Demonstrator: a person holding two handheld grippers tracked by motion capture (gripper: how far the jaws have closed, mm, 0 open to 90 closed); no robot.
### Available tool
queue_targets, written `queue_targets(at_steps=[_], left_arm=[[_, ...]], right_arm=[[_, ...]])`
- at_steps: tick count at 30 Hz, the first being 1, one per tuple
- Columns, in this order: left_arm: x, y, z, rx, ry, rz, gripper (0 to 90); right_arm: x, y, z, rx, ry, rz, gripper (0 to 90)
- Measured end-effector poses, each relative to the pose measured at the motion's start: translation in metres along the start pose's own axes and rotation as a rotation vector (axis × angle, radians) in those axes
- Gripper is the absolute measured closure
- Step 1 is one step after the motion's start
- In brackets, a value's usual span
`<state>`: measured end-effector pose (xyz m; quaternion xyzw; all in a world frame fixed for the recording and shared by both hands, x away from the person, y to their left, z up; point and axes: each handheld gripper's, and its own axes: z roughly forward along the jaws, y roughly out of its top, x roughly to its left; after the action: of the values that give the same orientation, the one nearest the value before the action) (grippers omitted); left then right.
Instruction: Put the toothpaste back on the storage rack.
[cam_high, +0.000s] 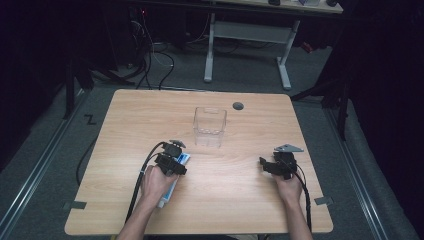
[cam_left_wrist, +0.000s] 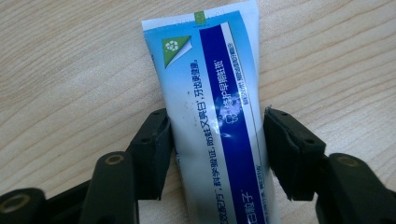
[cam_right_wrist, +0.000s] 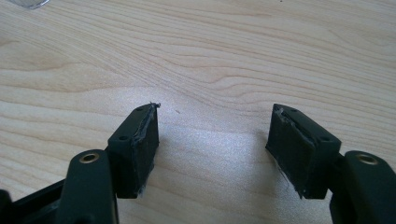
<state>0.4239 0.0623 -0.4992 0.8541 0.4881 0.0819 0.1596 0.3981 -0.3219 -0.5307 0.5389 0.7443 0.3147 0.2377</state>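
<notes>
A blue-and-white toothpaste tube (cam_left_wrist: 219, 93) lies flat on the wooden table (cam_high: 225, 200), its flat crimped end pointing away from me. My left gripper (cam_left_wrist: 217, 144) straddles the tube across its width, and both pads touch its edges. In the high view the left gripper (cam_high: 176, 161) sits over the tube (cam_high: 185, 158) at the table's front left. My right gripper (cam_high: 265, 165) rests low at the front right, and in the right gripper view it (cam_right_wrist: 212, 140) stands open over bare wood with nothing between its jaws.
A clear plastic container (cam_high: 210, 127) stands upright near the table's middle, just beyond the left gripper. A dark round grommet (cam_high: 238, 106) sits near the far edge. Beyond the table are a desk frame and cables on the floor.
</notes>
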Motion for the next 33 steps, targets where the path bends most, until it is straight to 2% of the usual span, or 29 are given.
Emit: queue_targets(at_steps=[12,22,33], left_arm=[[0.003,0.002,-0.002,0.018,-0.021,0.008,56.1],[0.004,-0.003,-0.009,-0.028,-0.033,0.035,68.8],[0.000,-0.005,-0.015,-0.052,-0.060,0.064,72.2]], right_arm=[[0.000,0.000,0.000,0.000,0.000,0.000,33.8],[0.000,0.000,0.000,0.000,0.000,0.000,33.8],[0.000,0.000,0.000,0.000,0.000,0.000,33.8]])
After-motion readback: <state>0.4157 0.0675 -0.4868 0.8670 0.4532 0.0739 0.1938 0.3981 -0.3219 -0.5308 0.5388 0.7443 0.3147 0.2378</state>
